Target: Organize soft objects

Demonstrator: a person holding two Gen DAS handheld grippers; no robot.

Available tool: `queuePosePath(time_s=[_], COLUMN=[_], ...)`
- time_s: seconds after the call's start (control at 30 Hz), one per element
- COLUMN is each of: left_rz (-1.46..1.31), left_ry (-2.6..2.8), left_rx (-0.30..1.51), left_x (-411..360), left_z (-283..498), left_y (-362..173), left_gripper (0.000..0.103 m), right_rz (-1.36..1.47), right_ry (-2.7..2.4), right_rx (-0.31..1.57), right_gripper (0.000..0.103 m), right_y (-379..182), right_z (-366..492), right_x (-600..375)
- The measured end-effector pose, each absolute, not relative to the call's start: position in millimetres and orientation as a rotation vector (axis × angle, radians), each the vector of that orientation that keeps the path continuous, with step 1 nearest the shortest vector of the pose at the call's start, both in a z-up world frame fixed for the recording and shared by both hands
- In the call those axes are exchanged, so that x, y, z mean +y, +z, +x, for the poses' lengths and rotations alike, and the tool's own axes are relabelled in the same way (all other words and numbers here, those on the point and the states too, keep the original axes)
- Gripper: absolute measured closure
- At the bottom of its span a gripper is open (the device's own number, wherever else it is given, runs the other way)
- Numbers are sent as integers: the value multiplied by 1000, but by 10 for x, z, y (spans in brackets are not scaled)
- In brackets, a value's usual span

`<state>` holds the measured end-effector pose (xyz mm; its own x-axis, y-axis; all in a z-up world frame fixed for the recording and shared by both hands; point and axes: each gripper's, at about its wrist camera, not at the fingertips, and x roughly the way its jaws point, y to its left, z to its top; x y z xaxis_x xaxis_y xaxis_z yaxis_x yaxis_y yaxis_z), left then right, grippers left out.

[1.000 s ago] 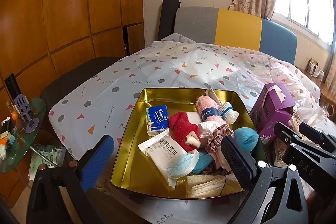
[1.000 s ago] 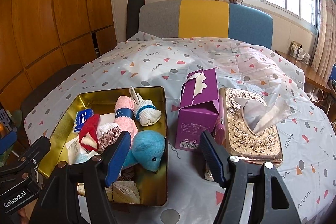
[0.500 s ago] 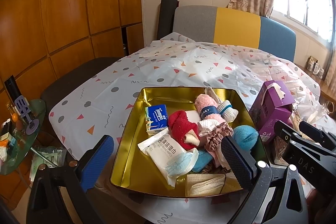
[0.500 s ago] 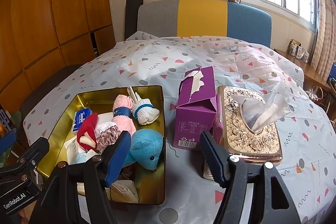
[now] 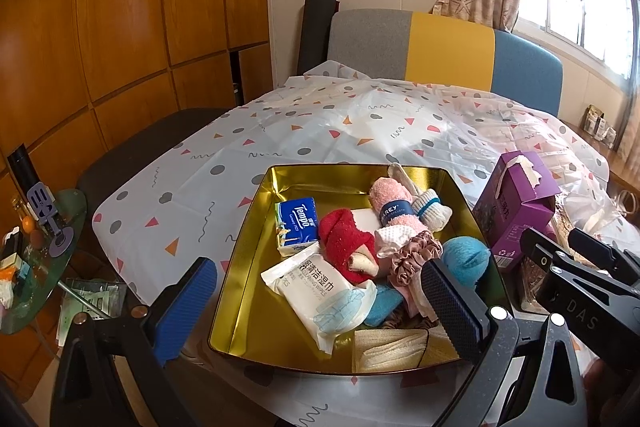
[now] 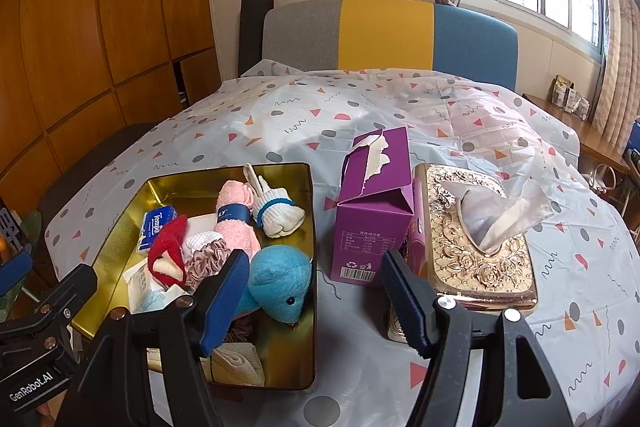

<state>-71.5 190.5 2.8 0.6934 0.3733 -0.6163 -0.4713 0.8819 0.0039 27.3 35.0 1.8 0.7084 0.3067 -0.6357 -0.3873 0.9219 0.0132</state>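
Observation:
A gold metal tray (image 5: 248,251) (image 6: 308,195) on the table holds several soft things: a blue plush toy (image 6: 280,279) (image 5: 466,259), a red sock (image 5: 344,243), a pink rolled towel (image 5: 390,205) (image 6: 236,219), a white sock (image 6: 276,209), a pink scrunchie (image 5: 412,259), a wet-wipes pack (image 5: 320,291) and a blue tissue pack (image 5: 296,223). My left gripper (image 5: 316,299) hangs open over the tray's near edge, empty. My right gripper (image 6: 316,287) stands open and empty over the tray's right rim, beside the plush.
A purple carton (image 6: 372,215) (image 5: 516,203) and an ornate gold tissue box (image 6: 476,239) stand right of the tray. A patterned plastic cloth (image 6: 360,107) covers the table. A tricolour chair back (image 6: 384,35) is behind; a small glass side table (image 5: 36,255) sits low left.

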Motion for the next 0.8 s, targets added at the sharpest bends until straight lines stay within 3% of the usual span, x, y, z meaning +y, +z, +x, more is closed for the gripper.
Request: queuePosePath(time_s=[0.8], left_rz=[-155], left_ry=[427], left_rx=[644], left_x=[1874], left_z=[-694], left_y=[13], left_gripper=[3], right_rz=[-117], right_ry=[377], right_rx=[679], right_gripper=[34], right_y=[13], right_z=[256], right_x=[272])
